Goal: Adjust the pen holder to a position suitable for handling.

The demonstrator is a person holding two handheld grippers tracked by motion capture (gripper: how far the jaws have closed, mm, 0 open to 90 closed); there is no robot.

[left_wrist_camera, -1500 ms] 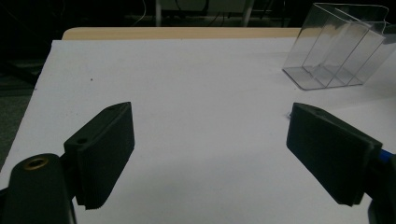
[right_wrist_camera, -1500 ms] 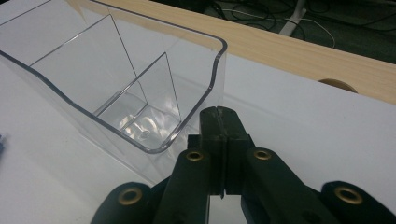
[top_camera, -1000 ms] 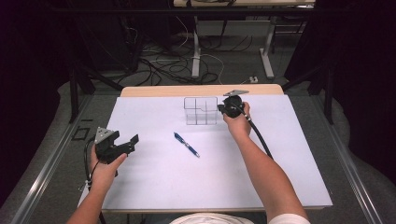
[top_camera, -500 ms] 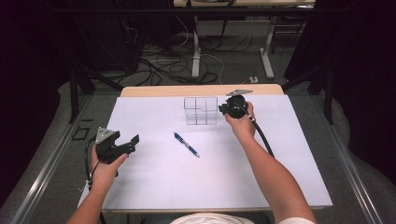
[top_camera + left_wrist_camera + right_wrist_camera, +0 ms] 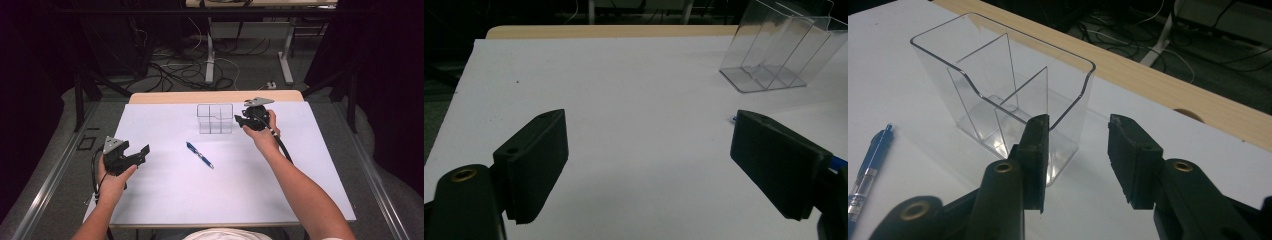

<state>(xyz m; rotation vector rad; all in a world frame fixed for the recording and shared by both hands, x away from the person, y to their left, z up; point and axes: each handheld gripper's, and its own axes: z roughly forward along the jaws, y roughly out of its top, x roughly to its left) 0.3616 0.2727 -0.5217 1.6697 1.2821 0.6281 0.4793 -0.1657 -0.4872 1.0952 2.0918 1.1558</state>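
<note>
A clear plastic organizer (image 5: 215, 119) with dividers stands upright near the table's far edge. In the right gripper view the organizer (image 5: 1003, 85) has empty compartments. My right gripper (image 5: 241, 120) sits just to its right, open, jaws aimed at its near end wall. The right gripper (image 5: 1078, 155) has a moderate gap with nothing clamped. A blue pen (image 5: 200, 155) lies on the white sheet mid-table, and the pen (image 5: 870, 165) lies left of the organizer. My left gripper (image 5: 144, 151) hovers at the left, wide open and empty (image 5: 649, 170), with the organizer (image 5: 781, 50) far ahead.
The white sheet (image 5: 165, 200) covers most of the table, with a strip of bare wood (image 5: 165, 97) at the far edge. Beyond the table are dark floor, cables (image 5: 170, 70) and desk legs. A cable trails from each gripper.
My right gripper has shifted slightly to the right beside the organizer. The left gripper, pen and organizer have stayed put.
</note>
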